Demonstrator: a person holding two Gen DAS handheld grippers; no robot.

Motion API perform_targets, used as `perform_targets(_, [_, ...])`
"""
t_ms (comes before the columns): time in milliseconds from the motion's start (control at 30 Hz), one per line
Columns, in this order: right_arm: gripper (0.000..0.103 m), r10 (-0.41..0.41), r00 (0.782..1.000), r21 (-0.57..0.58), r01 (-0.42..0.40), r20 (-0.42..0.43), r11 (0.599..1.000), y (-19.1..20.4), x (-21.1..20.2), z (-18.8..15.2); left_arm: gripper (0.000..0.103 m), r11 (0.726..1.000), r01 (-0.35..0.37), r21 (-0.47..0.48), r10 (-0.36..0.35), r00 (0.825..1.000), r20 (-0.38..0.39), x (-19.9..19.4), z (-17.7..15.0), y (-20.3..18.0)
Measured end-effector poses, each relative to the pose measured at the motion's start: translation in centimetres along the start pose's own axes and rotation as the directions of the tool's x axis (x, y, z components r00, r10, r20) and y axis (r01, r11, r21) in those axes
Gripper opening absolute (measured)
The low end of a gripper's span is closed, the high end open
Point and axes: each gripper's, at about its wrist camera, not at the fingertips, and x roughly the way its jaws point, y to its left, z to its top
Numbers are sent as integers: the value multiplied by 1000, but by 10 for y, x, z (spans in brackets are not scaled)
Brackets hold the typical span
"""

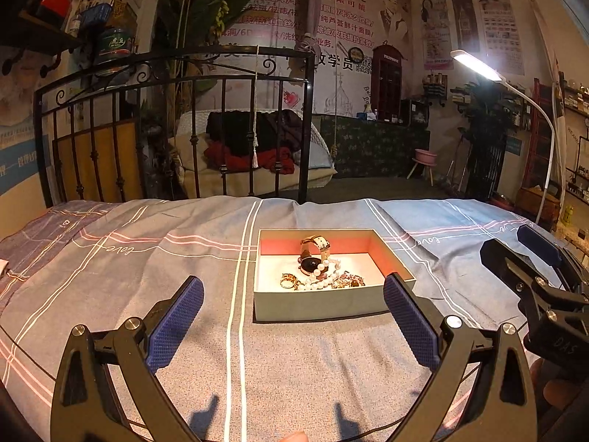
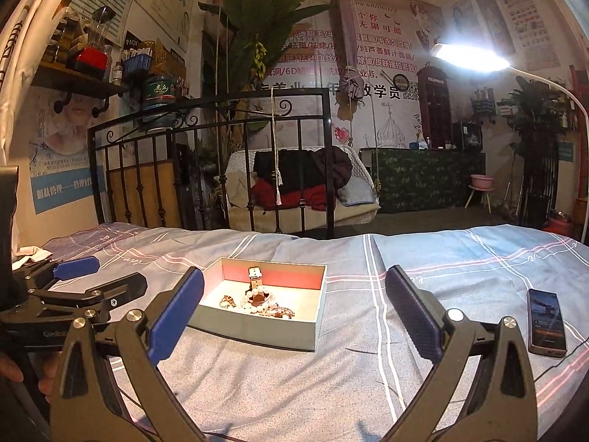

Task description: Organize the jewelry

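Striped bedsheet (image 1: 147, 258) carries an open box (image 1: 316, 304) of jewelry (image 1: 320, 276) (watch, pearls, rings); left gripper (image 1: 293, 318) and right gripper (image 2: 294, 316) hover spread, empty.

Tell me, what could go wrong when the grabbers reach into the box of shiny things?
The pearl strand lies tangled over the watch and gold rings in the box, so lifting one piece could drag others out. The box sits on a soft bedsheet and might tip if a wall gets pushed. Small rings could slip from the wide pads.
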Motion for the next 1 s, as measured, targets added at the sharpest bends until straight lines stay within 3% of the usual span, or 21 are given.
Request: perform_targets(1000, [97,14,1000,-12,-15,-28,1000,2,7,4,96,999,-38,23,38,999,-3,2,4,-2])
